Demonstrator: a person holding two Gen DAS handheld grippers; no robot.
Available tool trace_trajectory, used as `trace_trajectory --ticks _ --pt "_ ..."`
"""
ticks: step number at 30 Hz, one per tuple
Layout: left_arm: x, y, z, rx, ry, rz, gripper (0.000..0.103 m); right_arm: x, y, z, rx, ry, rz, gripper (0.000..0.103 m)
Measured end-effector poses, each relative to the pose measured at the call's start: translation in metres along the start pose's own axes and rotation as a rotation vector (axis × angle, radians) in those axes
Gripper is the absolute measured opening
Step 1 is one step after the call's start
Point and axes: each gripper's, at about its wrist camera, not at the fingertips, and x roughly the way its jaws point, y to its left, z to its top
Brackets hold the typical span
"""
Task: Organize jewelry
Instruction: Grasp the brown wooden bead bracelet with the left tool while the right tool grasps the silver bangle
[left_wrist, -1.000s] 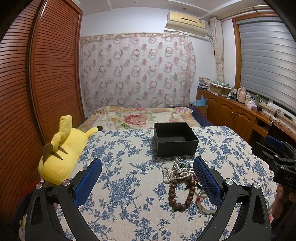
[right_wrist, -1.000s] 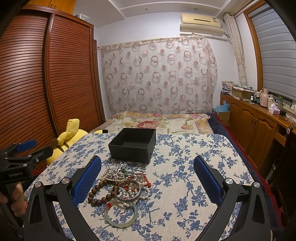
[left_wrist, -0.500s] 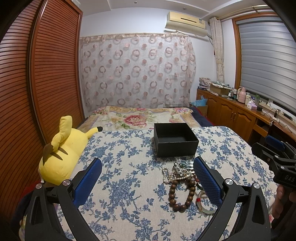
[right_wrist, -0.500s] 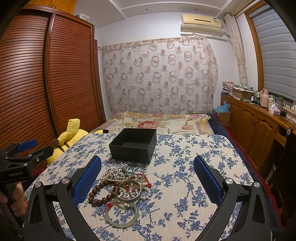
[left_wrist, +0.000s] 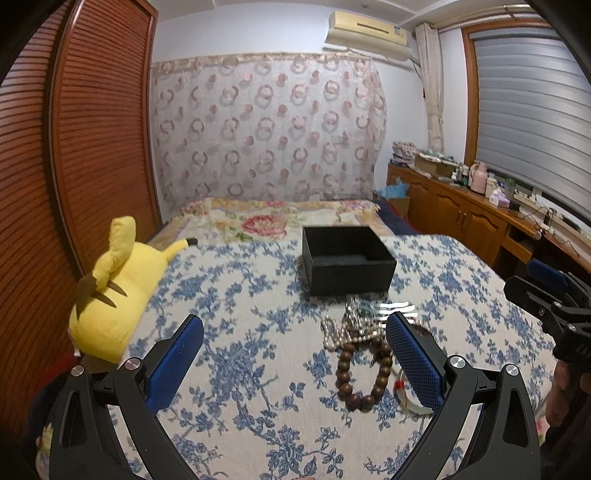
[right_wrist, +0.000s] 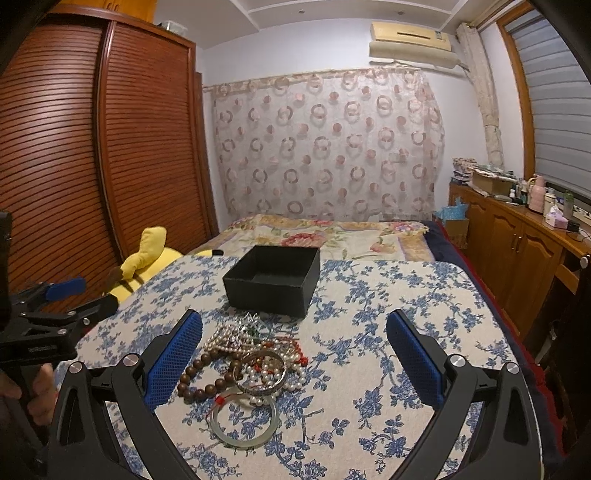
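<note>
An open black box (left_wrist: 347, 262) (right_wrist: 273, 280) stands on a table with a blue floral cloth (left_wrist: 240, 350). In front of it lies a pile of jewelry (right_wrist: 255, 350): a brown wooden bead bracelet (left_wrist: 364, 374) (right_wrist: 207, 376), pearl strands (left_wrist: 336, 334) (right_wrist: 273, 376), a metal bangle (right_wrist: 264, 371) and a pale green bangle (right_wrist: 245, 419). My left gripper (left_wrist: 295, 363) is open and empty, hovering left of the pile. My right gripper (right_wrist: 295, 363) is open and empty above the pile's right side. Each gripper also shows in the other's view, the right one (left_wrist: 546, 291) and the left one (right_wrist: 55, 306).
A yellow plush toy (left_wrist: 114, 295) lies at the table's left edge. A bed with a floral cover (right_wrist: 332, 236) is behind the table. A wooden wardrobe (right_wrist: 92, 147) stands on the left and a wooden cabinet (right_wrist: 517, 251) on the right.
The left wrist view has shifted slightly and blurred, so the left gripper is moving a little. The right gripper, box and jewelry have stayed put.
</note>
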Motion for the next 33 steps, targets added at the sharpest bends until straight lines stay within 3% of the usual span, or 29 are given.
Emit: trace_trajectory --ticks 7,20,29,33 --pt "0.021 0.005 -0.014 -0.013 0.051 -0.053 0.095 0.023 -0.003 -0.014 -0.035 0.074 0.046 0.101" --pt "0.047 0.01 -0.036 -0.006 0.142 -0.11 0.095 0.077 0.015 -0.042 -0.123 0.277 0.177 0.083" --pt "0.059 0.019 -0.047 -0.024 0.187 -0.157 0.095 0.111 0.026 -0.045 -0.184 0.373 0.203 0.081" --pt "0.065 0.021 -0.05 -0.028 0.202 -0.175 0.092 0.12 0.029 -0.047 -0.207 0.402 0.199 0.073"
